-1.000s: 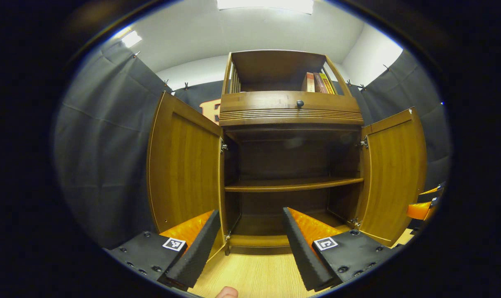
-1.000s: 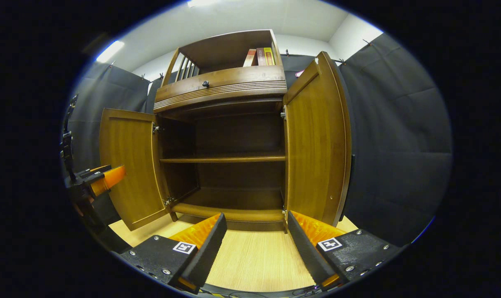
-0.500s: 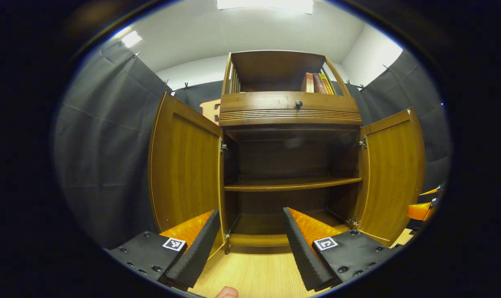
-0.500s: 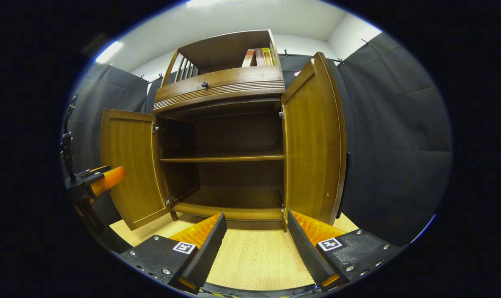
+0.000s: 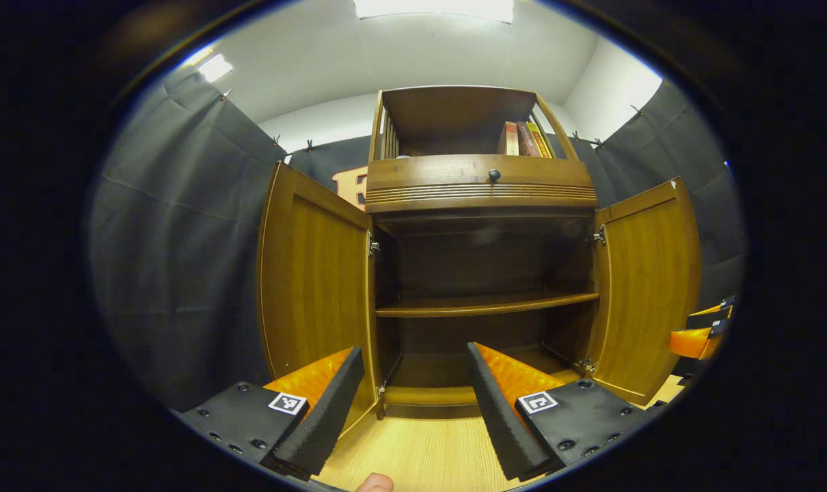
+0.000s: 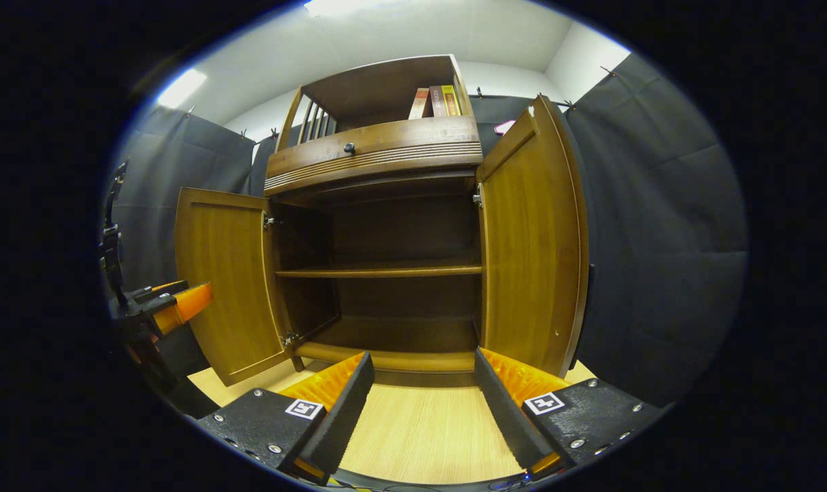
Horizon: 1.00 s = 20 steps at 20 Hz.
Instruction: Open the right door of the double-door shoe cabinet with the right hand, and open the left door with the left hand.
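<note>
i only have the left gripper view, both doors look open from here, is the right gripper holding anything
Observer: No. In the right gripper view the right gripper is open, with just the pale wooden floor between its fingers.
Operator: where is it vs the right door
Observer: Its right-hand finger shows in front of the foot of the brown wooden right door. I cannot tell whether they touch.
Operator: and my left gripper from that side
Observer: The left gripper shows in front of the inner face of the brown wooden left door, near its free edge.
</note>
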Motion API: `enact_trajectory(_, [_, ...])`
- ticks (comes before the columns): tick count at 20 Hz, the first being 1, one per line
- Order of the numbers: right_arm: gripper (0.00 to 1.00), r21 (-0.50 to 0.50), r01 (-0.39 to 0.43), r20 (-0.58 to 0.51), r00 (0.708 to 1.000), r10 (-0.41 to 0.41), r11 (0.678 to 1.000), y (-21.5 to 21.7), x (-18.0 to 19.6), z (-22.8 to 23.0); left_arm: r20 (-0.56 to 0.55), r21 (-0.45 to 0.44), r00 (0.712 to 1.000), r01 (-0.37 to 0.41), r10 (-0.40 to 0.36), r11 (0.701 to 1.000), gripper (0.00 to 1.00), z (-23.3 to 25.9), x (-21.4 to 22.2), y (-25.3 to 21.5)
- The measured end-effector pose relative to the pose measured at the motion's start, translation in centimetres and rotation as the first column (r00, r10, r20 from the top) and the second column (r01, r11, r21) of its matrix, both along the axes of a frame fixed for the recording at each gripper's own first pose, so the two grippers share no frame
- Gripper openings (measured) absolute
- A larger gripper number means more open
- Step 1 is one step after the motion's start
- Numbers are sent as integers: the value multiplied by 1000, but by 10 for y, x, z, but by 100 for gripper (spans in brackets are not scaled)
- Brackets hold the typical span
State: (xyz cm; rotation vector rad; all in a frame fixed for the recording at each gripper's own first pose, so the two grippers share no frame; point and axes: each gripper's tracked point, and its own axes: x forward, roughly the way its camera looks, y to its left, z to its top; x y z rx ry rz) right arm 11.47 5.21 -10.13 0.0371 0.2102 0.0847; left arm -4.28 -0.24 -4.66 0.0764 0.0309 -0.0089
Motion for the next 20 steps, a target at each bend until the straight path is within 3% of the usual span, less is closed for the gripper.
enact_trajectory(18, [100, 24, -19, -11, 1000, 19, 1000, 14, -22, 1, -2, -11, 1000, -19, 19, 1000, 95, 5, -21, 7])
enact_trajectory(20, [91, 22, -27, -9, 1000, 28, 999, 19, -22, 4, -6, -16, 1000, -10, 10, 1000, 95, 3, -21, 4])
